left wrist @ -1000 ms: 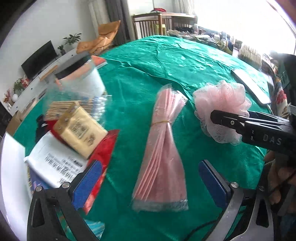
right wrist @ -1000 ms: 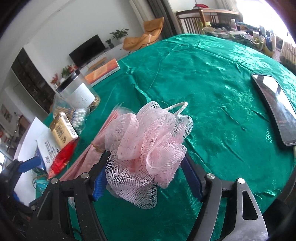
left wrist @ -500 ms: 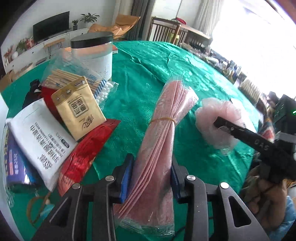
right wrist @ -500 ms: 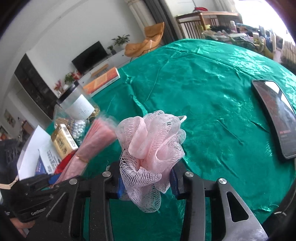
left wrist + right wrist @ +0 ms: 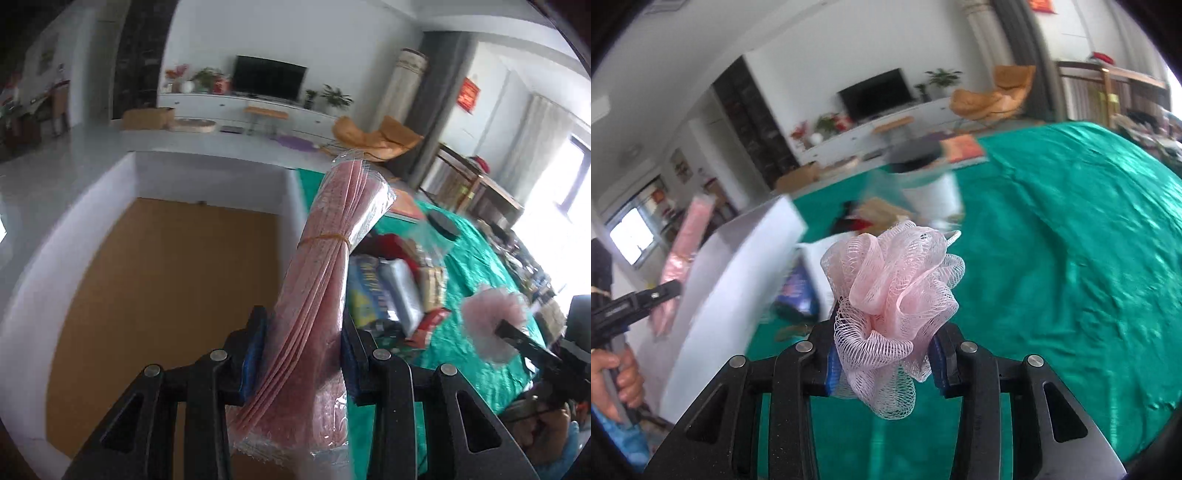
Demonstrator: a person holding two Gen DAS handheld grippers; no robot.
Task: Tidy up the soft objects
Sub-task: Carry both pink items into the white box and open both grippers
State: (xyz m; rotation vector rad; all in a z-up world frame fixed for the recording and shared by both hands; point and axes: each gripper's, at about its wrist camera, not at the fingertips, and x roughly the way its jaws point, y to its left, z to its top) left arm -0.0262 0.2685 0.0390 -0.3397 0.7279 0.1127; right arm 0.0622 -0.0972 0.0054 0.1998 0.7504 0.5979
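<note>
My left gripper (image 5: 303, 354) is shut on a long pink packet of folded cloths (image 5: 325, 280) bound with a rubber band, held in the air over a white box with a brown bottom (image 5: 159, 280). My right gripper (image 5: 882, 354) is shut on a pink mesh bath pouf (image 5: 894, 280), lifted above the green tablecloth (image 5: 1071, 258). The pouf also shows in the left wrist view (image 5: 491, 317), and the pink packet in the right wrist view (image 5: 683, 258).
The white box wall (image 5: 738, 277) stands at the table's left edge. Beside it lie several packets (image 5: 391, 291), a black-lidded jar (image 5: 923, 177) and an orange book (image 5: 960, 147). Room furniture lies beyond.
Both grippers shut on their items and lifted them. The left gripper swung left with the pink packet to above the box. The right gripper moved left with the pouf.
</note>
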